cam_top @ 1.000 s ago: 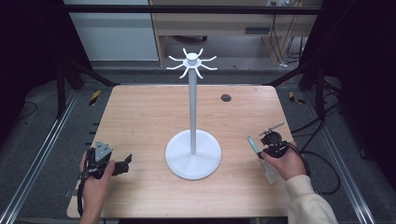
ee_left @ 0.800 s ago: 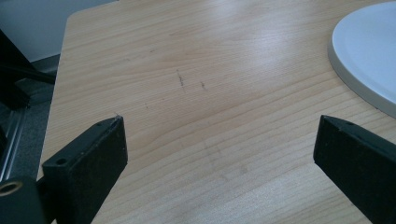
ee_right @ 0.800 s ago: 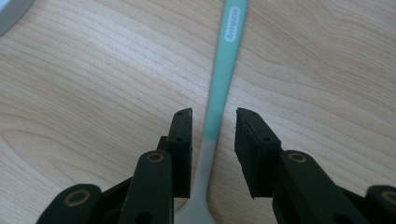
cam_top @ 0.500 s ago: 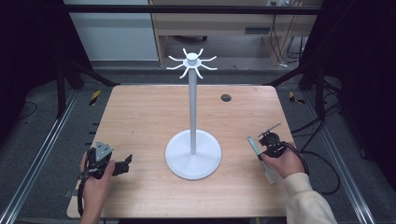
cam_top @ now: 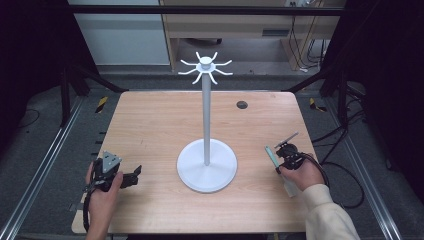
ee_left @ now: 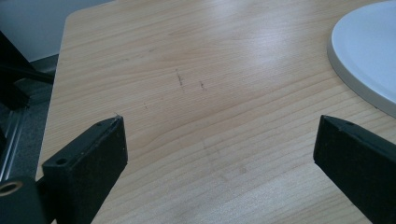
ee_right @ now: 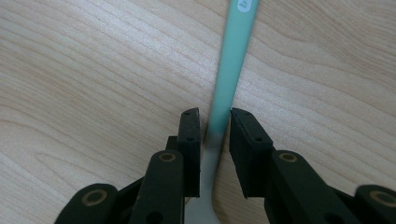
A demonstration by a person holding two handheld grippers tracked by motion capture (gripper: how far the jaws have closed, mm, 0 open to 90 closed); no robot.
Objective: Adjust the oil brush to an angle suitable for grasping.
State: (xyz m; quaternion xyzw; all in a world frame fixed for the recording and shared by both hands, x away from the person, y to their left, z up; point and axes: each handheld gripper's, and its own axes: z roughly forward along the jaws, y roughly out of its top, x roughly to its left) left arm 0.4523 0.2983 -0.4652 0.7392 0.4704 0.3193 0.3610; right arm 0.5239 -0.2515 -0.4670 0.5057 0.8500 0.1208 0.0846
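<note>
Right gripper (ee_right: pixel 215 122): near right part of the table, pointed steeply down at the wood; jaws either side of the utensil's handle and just been closing; thin slivers of gap at both pads in the right gripper view, so not yet clamped. Seen from the high view (cam_top: pixel 286 151) in the person's right hand (cam_top: pixel 300 175).

Utensil (ee_right: pixel 231 70): flat on the table right of the stand, well apart from its base; pale green handle running toward the far side, a white mark near its far end, changing to grey metal at the jaws and widening below them. In the high view (cam_top: pixel 271 156), a slim green strip just left of the right gripper.

Left gripper (ee_left: pixel 215 154): near left corner of the table, jaws spread wide, bare wood between them. In the high view (cam_top: pixel 131 176), lying low over the wood and aimed right toward the stand, held by the left hand (cam_top: pixel 102 192).

Stand (cam_top: pixel 206 107): white, upright at the table's middle; round flat base (cam_top: pixel 207 167), slim pole, curved hooks at the top. Edge of the base at far right in the left gripper view (ee_left: pixel 369 51).

Table (cam_top: pixel 150 125): light wood, rounded corners, small dark round hole (cam_top: pixel 242 104) toward the far right.
</note>
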